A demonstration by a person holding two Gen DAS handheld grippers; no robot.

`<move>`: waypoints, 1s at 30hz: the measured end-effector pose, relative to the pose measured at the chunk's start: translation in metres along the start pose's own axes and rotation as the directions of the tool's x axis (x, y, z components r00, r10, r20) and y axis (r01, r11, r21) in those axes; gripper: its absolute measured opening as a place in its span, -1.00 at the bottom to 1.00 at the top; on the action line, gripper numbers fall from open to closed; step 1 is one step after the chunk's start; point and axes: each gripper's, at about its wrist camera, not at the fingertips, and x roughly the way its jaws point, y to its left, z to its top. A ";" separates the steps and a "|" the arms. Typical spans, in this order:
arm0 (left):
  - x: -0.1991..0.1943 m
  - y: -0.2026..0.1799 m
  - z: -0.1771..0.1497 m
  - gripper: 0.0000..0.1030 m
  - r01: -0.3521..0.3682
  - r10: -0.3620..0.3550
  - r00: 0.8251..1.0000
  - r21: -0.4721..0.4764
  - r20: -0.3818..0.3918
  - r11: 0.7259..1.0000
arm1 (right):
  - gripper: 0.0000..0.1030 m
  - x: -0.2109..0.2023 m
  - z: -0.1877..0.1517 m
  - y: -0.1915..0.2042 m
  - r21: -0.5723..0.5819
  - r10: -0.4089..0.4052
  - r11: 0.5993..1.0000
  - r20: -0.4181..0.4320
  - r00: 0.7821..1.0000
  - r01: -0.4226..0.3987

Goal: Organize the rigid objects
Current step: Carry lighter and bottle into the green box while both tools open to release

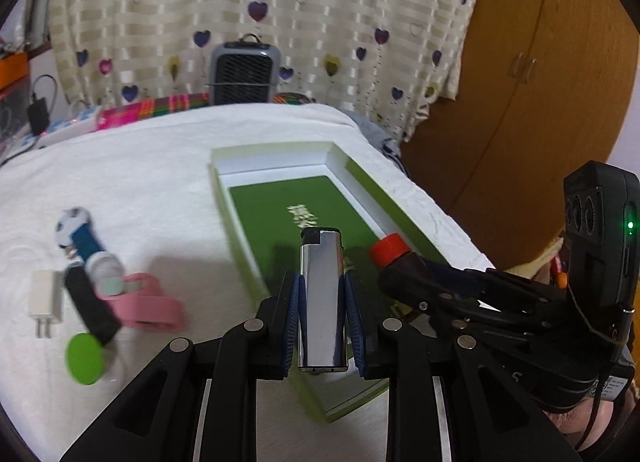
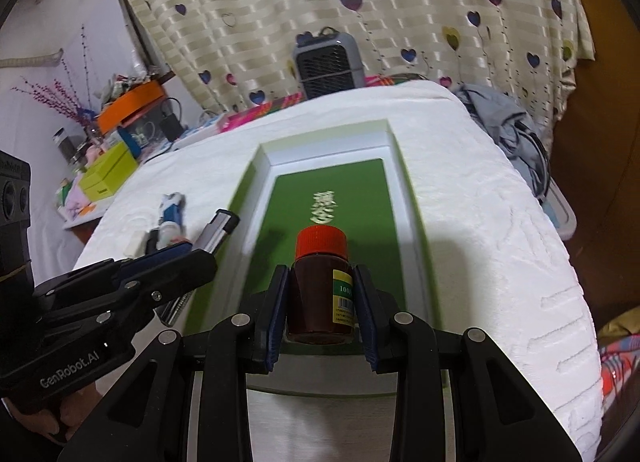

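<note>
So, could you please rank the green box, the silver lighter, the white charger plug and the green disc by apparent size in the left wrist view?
1. green box
2. silver lighter, though it is enlarged by being nearest the camera
3. green disc and white charger plug: too alike to rank

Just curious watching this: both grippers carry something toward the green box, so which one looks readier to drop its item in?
Probably the right gripper: its red-capped bottle hangs over the green box, whereas the left gripper and its lighter sit at the box's near edge.
</note>
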 end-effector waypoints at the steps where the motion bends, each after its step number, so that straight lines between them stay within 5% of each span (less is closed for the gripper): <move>1: 0.003 -0.001 0.001 -0.58 0.007 -0.007 1.000 -0.001 -0.006 1.000 | -0.35 0.001 0.000 -0.002 0.002 -0.005 1.000 -0.003 1.000 0.005; 20: 0.022 0.000 0.000 -0.58 0.075 -0.076 0.996 -0.028 -0.036 0.997 | -0.26 0.006 0.001 -0.010 -0.022 -0.046 0.999 -0.030 0.998 0.045; 30: 0.003 -0.002 -0.004 -0.57 0.030 -0.030 1.000 -0.006 -0.007 1.000 | -0.18 -0.006 0.000 -0.004 -0.030 -0.045 0.999 -0.010 0.999 0.045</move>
